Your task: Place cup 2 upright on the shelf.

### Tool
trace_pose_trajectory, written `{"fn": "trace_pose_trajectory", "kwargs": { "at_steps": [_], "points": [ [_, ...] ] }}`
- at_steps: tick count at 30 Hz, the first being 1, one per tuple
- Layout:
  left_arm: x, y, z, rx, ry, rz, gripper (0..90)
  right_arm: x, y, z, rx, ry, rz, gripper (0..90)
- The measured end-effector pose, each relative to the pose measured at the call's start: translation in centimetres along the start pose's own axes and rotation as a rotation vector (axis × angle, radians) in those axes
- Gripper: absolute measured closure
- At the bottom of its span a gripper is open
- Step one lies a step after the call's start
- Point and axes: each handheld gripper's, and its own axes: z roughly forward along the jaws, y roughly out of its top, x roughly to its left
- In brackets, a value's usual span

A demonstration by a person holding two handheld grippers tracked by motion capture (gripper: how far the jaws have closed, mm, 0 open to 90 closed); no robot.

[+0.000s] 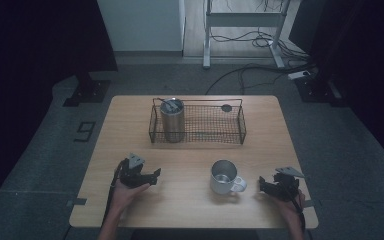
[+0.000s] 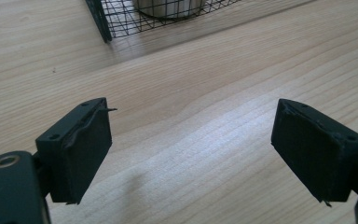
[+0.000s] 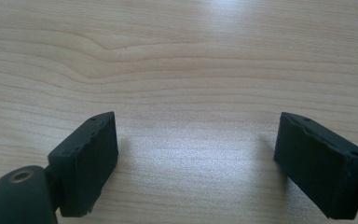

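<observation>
A metal mug (image 1: 224, 177) with a handle stands on the wooden table (image 1: 130, 120), front centre-right. A black wire basket (image 1: 198, 123) sits at the back centre and holds a tall metal cylinder (image 1: 172, 120) at its left end. My left gripper (image 1: 156, 174) rests low over the table at the front left, open, pointing right, with bare wood between its jaws (image 2: 191, 149). My right gripper (image 1: 261, 184) hovers just right of the mug, open, pointing left toward it, with nothing between its jaws (image 3: 196, 158). The basket's corner (image 2: 103, 23) shows ahead in the left gripper view.
A small dark round object (image 1: 226, 107) lies at the basket's back right. Beyond the table are a metal frame (image 1: 242, 20) and cables (image 1: 260, 65) on the floor. Bare wood lies between the basket and the mug.
</observation>
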Motion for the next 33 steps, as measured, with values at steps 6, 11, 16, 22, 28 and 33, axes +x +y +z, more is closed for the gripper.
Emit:
{"fn": "trace_pose_trajectory", "kwargs": {
  "at_steps": [6, 11, 16, 22, 28, 33],
  "points": [
    [-0.4, 0.0, 0.1, -0.017, -0.001, -0.009, 13.2, 0.0, 0.0, -0.1, -0.006, 0.019, 0.014, 13.7],
    [-0.6, 0.0, 0.4, -0.008, 0.001, -0.010, 12.5, 0.1, 0.3, -0.5, -0.029, 0.043, 0.025, 14.0],
    [-0.7, -0.1, 0.4, -0.002, -0.006, -0.003, 12.4, 0.2, 0.6, -1.2, -0.078, 0.097, 0.051, 14.8],
    [-0.4, -0.2, 0.2, -0.009, -0.023, -0.051, 11.1, 0.5, 1.0, -2.3, -0.117, 0.129, 0.058, 15.1],
    [-0.7, -0.2, 0.2, -0.008, -0.023, -0.044, 10.8, 1.1, 1.4, -3.2, -0.145, 0.162, 0.052, 15.1],
    [-0.9, -0.3, 0.3, -0.002, -0.022, -0.031, 10.8, 1.8, 1.8, -3.8, -0.169, 0.190, 0.043, 15.1]
  ]
}}
